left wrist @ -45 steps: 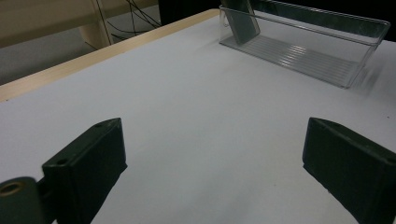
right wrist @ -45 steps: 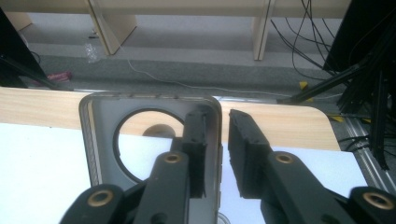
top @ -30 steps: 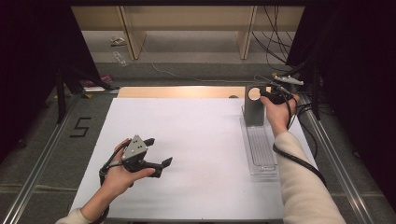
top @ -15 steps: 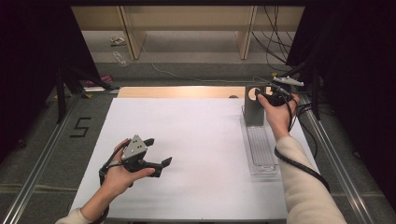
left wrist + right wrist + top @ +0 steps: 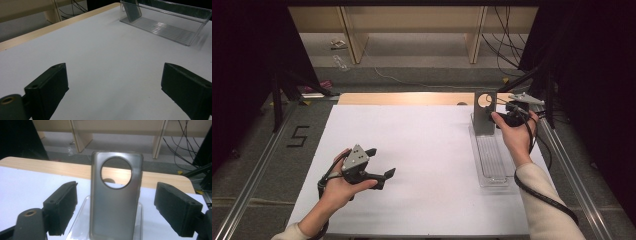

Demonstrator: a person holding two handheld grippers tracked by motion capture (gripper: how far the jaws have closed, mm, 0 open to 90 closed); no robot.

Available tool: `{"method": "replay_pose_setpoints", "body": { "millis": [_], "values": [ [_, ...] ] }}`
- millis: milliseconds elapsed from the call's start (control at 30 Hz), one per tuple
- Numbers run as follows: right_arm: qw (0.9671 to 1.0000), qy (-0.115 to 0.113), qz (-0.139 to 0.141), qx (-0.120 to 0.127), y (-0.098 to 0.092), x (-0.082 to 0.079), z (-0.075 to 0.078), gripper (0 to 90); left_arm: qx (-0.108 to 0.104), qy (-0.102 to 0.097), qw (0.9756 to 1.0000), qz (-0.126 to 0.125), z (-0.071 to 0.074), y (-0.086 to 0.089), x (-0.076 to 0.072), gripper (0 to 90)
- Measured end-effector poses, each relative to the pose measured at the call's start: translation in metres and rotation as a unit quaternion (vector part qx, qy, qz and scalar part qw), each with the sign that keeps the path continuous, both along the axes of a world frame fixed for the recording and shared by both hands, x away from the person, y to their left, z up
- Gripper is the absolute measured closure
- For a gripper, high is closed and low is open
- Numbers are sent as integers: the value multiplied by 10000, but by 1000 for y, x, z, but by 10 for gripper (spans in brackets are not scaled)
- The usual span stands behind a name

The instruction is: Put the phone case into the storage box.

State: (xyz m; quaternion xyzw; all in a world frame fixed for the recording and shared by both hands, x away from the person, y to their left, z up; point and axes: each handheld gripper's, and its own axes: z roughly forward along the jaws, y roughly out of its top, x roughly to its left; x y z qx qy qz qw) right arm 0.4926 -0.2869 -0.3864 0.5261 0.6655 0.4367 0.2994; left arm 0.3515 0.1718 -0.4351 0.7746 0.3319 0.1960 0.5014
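A smooth grey phone case [image 5: 113, 202] — rounded corners, a large round cutout near its top — stands upright at the far end of a clear ribbed plastic tray [image 5: 490, 160], near the table's [image 5: 422, 150] far right corner. The right gripper [image 5: 507, 116] has just been opening; its black jaws stand wide either side of the case (no pad touching). The left gripper [image 5: 373, 163] rests wide apart near the matte white table's near left edge.

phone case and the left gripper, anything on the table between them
Nothing: in the high view, bare white table lies between the left gripper and the phone case standing in the clear tray.
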Motion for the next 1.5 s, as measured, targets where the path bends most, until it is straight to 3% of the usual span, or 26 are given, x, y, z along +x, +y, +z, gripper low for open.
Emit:
{"method": "replay_pose_setpoints", "body": {
  "millis": [233, 400, 533, 1067, 1500],
  "values": [
    [9992, -122, 385, 61, 3, -24, 0, 178, 2, -2, 10000, 15, 0, 0, 0, 66],
    [9967, -206, 721, 317, 4, -40, -3, 175, 18, 15, 10000, 13, -1, 1, 0, 66],
    [9951, -211, 915, 301, 5, -51, -5, 171, 12, 10, 10000, 19, -1, 1, 0, 66],
    [9895, -186, 1396, 318, 11, -90, -9, 165, -35, 14, 10000, 43, -1, 2, 1, 65],
    [9851, -247, 1659, 368, 12, -111, -14, 165, -15, 4, 10000, 55, -1, 2, 1, 64]
  ]
}}
